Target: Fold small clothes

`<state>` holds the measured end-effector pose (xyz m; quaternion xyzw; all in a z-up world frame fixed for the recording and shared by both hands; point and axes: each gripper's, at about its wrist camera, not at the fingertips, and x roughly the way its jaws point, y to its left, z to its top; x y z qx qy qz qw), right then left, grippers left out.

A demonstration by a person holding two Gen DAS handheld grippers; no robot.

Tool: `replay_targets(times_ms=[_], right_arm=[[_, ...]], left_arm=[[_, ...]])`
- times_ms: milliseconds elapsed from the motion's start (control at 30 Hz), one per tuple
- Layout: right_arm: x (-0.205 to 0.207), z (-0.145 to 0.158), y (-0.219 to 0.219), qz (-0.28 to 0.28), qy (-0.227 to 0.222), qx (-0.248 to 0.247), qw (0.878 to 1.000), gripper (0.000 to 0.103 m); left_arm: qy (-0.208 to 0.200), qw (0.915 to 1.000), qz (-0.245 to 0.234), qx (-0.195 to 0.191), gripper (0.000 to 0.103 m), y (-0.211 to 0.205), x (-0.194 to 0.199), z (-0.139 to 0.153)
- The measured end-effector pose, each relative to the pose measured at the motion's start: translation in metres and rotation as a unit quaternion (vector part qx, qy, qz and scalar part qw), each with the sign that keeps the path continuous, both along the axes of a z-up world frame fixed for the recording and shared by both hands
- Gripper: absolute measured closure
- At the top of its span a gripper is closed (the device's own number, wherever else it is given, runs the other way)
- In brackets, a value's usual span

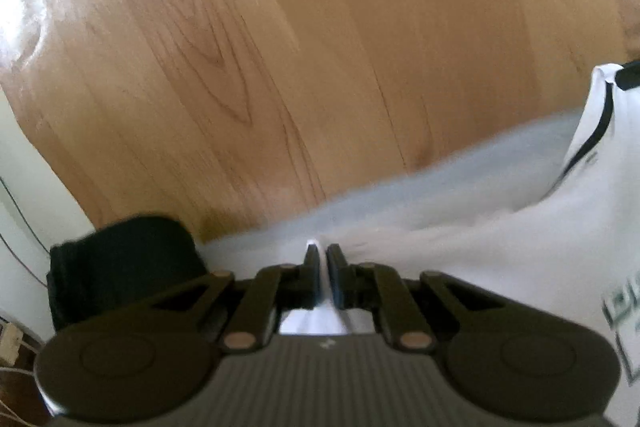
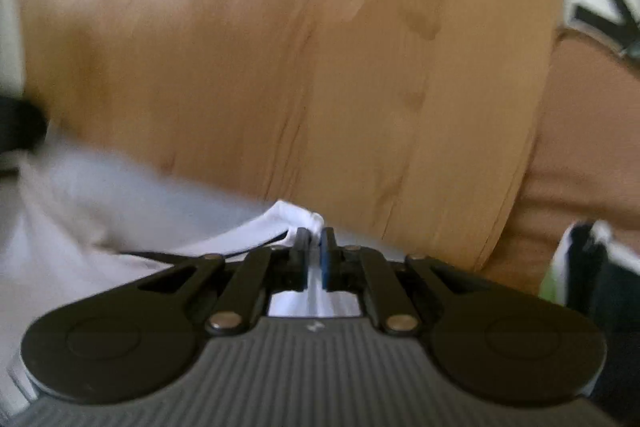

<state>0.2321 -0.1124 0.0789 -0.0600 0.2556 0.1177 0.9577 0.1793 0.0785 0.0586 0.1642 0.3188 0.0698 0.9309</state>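
both claws pinch the white garment (image 1: 460, 247), left claw (image 1: 323, 253) and right claw (image 2: 315, 235) at opposite ends, its long axis stretched left-right above the wooden counter (image 1: 280, 47)

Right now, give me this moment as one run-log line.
left gripper: jaws shut on white garment | right gripper: jaws shut on white garment | garment stretched between both, above wooden table

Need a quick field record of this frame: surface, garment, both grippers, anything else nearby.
surface: wooden table
garment: white shirt with black trim, blurred
left gripper: shut on the shirt's fabric
right gripper: shut on a bunched edge of the shirt
other: black cloth beside the shirt, on the left in the left wrist view
fold state: cannot tell
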Motion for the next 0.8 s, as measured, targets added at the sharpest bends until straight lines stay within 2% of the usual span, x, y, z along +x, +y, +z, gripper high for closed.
replay_targets(times_ms=[67,133,200,233,300,333,400,500,567,633,667,700,800], right_arm=[[0.011,0.006,0.001,-0.019,-0.016,0.010,1.000,0.095],[0.018,-0.008,0.009,-0.034,-0.015,-0.009,0.999,0.095],[0.031,-0.039,0.016,-0.038,0.043,-0.026,0.998,0.093],[0.037,-0.055,0.018,-0.034,0.083,-0.031,0.996,0.093],[0.023,-0.062,0.016,-0.038,0.067,-0.041,0.996,0.059],[0.018,-0.058,0.014,-0.039,0.075,-0.042,0.996,0.056],[0.003,-0.044,-0.002,-0.032,0.073,-0.015,0.997,0.056],[-0.024,-0.025,-0.022,-0.031,0.060,0.000,0.998,0.056],[-0.052,-0.013,-0.033,-0.019,0.059,0.013,0.998,0.056],[-0.081,-0.006,-0.041,-0.002,0.065,0.029,0.997,0.056],[-0.092,-0.006,-0.043,0.008,0.070,0.034,0.997,0.056],[-0.101,-0.008,-0.043,0.017,0.074,0.036,0.996,0.056],[-0.142,-0.011,-0.034,0.045,0.082,0.042,0.995,0.056]], left_arm=[[-0.011,0.9998,0.015,-0.011,0.097,-0.004,0.019,0.005],[-0.005,0.9991,0.035,-0.025,0.097,-0.009,0.039,-0.004],[0.006,0.9979,0.063,0.014,0.094,-0.014,0.056,-0.026],[0.028,0.9965,0.072,0.034,0.094,-0.016,0.063,-0.040],[0.061,0.9951,0.072,0.031,0.093,-0.013,0.065,-0.054],[0.056,0.9959,0.066,0.024,0.092,-0.010,0.057,-0.053],[0.050,0.9972,0.050,0.025,0.088,-0.004,0.045,-0.046],[0.041,0.9973,0.045,0.040,0.069,0.008,0.014,-0.034],[0.037,0.9966,0.050,0.055,0.066,0.017,-0.016,-0.027],[0.042,0.9964,0.054,0.051,0.065,0.029,-0.048,-0.019],[0.047,0.9964,0.058,0.039,0.062,0.038,-0.065,-0.016],[0.051,0.9966,0.061,0.023,0.056,0.043,-0.078,-0.013],[0.067,0.9946,0.059,-0.054,0.046,0.067,-0.127,-0.006]])
